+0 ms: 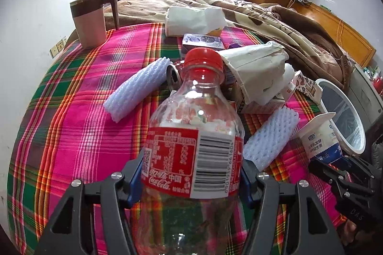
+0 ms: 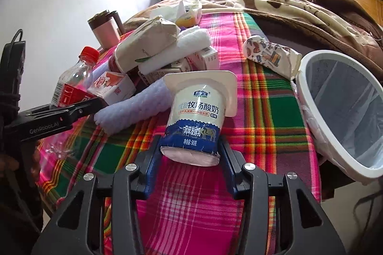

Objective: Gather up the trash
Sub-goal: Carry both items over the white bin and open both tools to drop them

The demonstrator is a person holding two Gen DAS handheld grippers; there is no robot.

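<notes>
**A:** What have I got?

**B:** My left gripper [image 1: 191, 180] is pinching the clear cola bottle [image 1: 194, 135] across its red label, cap pointing away. My right gripper [image 2: 189, 156] has its blue pads on the upturned yogurt cup [image 2: 196, 116], squeezing its base; the cup's rim is tilted toward the trash pile.

**A:** Where's the bin?

**B:** The white-rimmed bin [image 2: 311, 96] with a clear liner sits at the right edge of the plaid-covered surface [image 2: 258, 116]. My right view shows its opening fully; the left view crops it.

**A:** Anything unclear?

**B:** The right view reveals a pink carton [image 2: 112, 87] the bottle hides from the left. The bottle's bottom runs out of frame. A foam net sleeve [image 1: 138, 92] lies apart at left.
</notes>
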